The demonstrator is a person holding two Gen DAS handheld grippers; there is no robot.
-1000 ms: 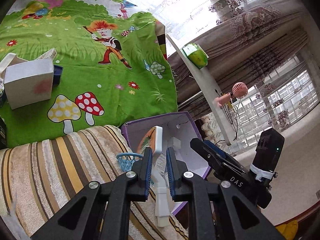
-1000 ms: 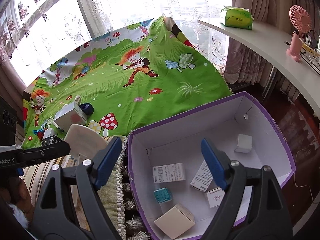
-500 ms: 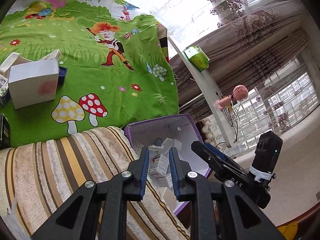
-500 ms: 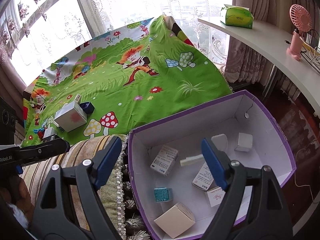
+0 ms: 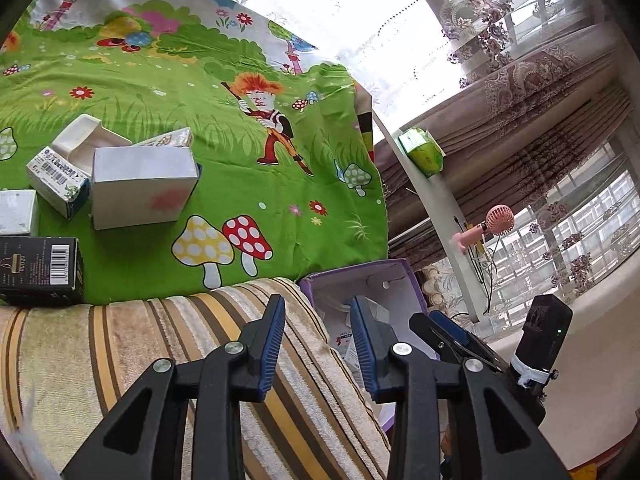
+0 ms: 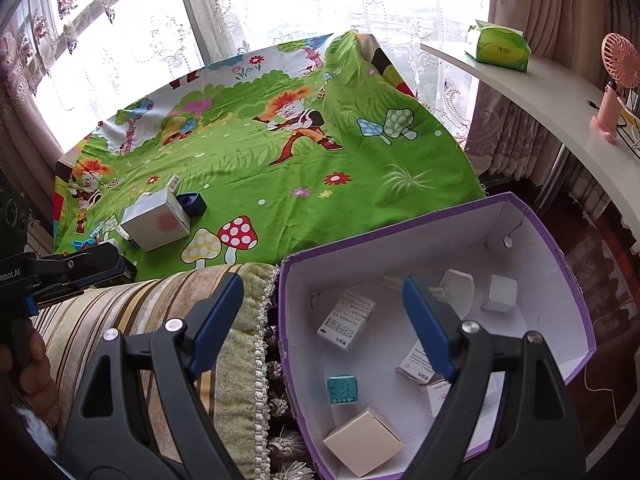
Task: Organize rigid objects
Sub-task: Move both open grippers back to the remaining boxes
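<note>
Boxes [image 5: 142,186] on green bedsheet [image 5: 240,184] (cartoon-printed)

A second ago my left tongs [image 5: 318,350] were clamped on a white paddle-shaped item [image 6: 456,286] over the purple box [image 6: 576,304]; now they gape with nothing between them and have pulled back over the striped cushion [image 5: 120,344]. The item has dropped into the box, lying by the far wall, and the medicine carton [image 6: 347,321] inside has shifted and turned
</note>
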